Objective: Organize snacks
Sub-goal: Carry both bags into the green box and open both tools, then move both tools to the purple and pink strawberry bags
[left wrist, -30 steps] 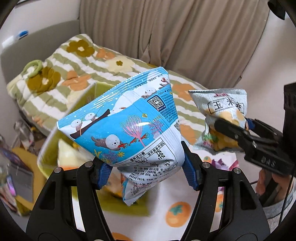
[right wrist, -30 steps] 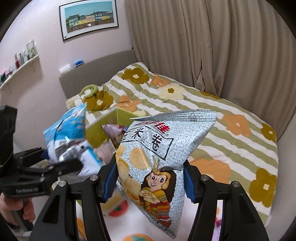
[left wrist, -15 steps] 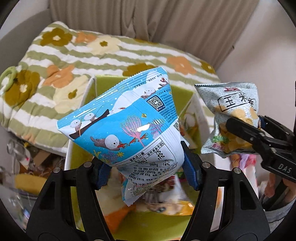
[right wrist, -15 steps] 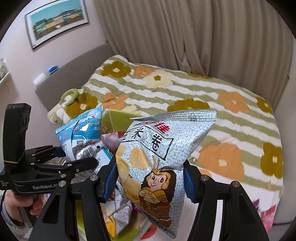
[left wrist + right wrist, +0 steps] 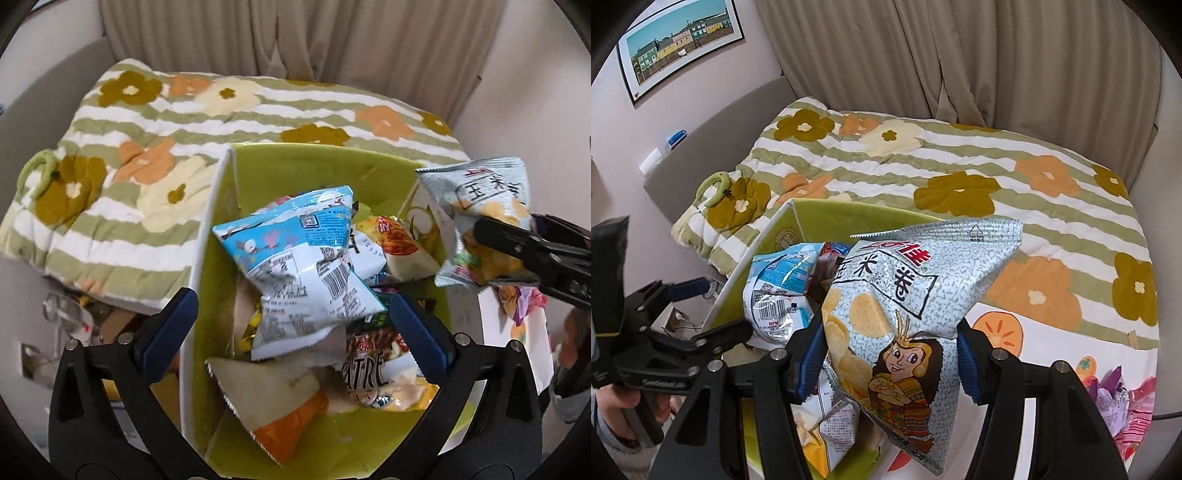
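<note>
A lime-green box point(image 5: 295, 166) holds several snack bags. My left gripper point(image 5: 293, 319) is open above it, and the blue-and-white snack bag point(image 5: 306, 266) lies loose on the pile, clear of both fingers. My right gripper point(image 5: 892, 354) is shut on a grey corn-roll snack bag point(image 5: 916, 295) with a cartoon figure, held by the box's right edge. That bag point(image 5: 484, 221) and the right gripper point(image 5: 517, 254) also show in the left wrist view. The blue bag point(image 5: 779, 291), the box point(image 5: 827, 218) and the left gripper point(image 5: 698, 314) show in the right wrist view.
The box stands against a bed with a green-striped flower quilt point(image 5: 155, 147). A white cloth with orange fruit prints point(image 5: 997, 328) lies under the box, with pink and purple wrappers point(image 5: 1123, 406) at its right. Beige curtains point(image 5: 960, 55) hang behind. Clutter point(image 5: 74, 325) lies left of the box.
My left gripper has opened and the blue-and-white bag has dropped onto the pile in the box. Both grippers have come closer over the box; the right one still holds its bag.
</note>
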The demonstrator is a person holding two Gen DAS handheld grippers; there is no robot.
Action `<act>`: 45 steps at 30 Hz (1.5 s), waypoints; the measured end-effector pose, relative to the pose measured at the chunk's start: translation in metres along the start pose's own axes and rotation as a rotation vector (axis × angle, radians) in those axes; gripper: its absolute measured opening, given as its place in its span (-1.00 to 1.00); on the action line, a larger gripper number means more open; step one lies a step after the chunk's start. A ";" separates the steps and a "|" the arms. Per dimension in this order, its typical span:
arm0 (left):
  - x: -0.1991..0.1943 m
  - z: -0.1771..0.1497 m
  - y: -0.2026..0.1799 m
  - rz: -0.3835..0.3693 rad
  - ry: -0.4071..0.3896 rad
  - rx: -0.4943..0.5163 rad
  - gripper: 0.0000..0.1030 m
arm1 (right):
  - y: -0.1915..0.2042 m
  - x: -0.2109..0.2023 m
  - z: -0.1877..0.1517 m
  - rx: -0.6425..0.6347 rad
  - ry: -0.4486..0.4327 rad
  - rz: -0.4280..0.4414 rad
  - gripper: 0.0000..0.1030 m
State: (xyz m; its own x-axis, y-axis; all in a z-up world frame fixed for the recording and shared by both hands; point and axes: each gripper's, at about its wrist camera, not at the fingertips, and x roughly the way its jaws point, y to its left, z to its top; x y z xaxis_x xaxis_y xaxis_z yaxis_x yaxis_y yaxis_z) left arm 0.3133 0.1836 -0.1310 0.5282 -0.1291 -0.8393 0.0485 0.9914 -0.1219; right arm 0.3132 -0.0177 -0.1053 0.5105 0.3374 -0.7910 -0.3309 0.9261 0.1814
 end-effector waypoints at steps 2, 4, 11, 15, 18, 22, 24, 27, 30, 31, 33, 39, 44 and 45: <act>-0.008 -0.003 -0.002 0.013 -0.017 0.001 0.99 | -0.001 0.004 0.004 0.006 0.001 0.009 0.10; -0.009 -0.004 -0.002 0.006 -0.014 0.002 0.99 | -0.004 0.010 0.009 0.018 0.004 0.017 0.10; 0.002 -0.008 0.005 0.010 0.016 -0.050 0.99 | 0.000 0.041 0.025 0.010 0.040 0.028 0.30; 0.001 -0.010 0.004 0.016 0.010 -0.056 0.99 | 0.000 0.043 0.022 0.016 0.024 0.032 0.96; 0.001 -0.016 0.002 0.020 0.016 -0.067 0.99 | 0.000 0.038 0.015 0.013 0.012 0.035 0.96; -0.007 -0.023 0.000 -0.001 0.009 -0.078 0.99 | 0.003 0.028 0.005 -0.006 0.014 0.030 0.96; -0.011 -0.025 -0.003 0.006 0.004 -0.070 0.99 | 0.007 0.020 0.002 -0.010 0.002 0.034 0.96; -0.024 -0.027 -0.007 0.008 -0.019 -0.060 0.99 | 0.010 0.004 -0.002 -0.004 -0.027 0.041 0.96; -0.040 -0.028 -0.011 0.008 -0.046 -0.048 0.99 | 0.017 -0.017 -0.008 -0.003 -0.064 0.030 0.96; -0.046 -0.028 -0.013 0.009 -0.055 -0.038 0.99 | 0.020 -0.023 -0.009 -0.003 -0.076 0.023 0.96; -0.056 -0.030 -0.015 0.003 -0.073 -0.021 0.99 | 0.026 -0.034 -0.012 -0.006 -0.096 0.012 0.96; -0.076 -0.030 -0.033 -0.051 -0.117 0.041 0.99 | 0.030 -0.075 -0.030 0.008 -0.168 -0.055 0.96; -0.081 -0.027 -0.068 -0.155 -0.134 0.140 0.99 | 0.019 -0.112 -0.054 0.072 -0.226 -0.172 0.96; -0.080 -0.027 -0.074 -0.171 -0.136 0.154 0.99 | 0.014 -0.120 -0.061 0.086 -0.235 -0.203 0.96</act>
State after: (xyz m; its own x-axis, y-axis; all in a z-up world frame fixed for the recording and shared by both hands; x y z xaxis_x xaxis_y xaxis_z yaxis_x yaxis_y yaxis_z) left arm 0.2446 0.1201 -0.0689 0.6095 -0.3005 -0.7336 0.2694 0.9488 -0.1648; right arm 0.1993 -0.0550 -0.0434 0.7315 0.1643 -0.6617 -0.1397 0.9861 0.0904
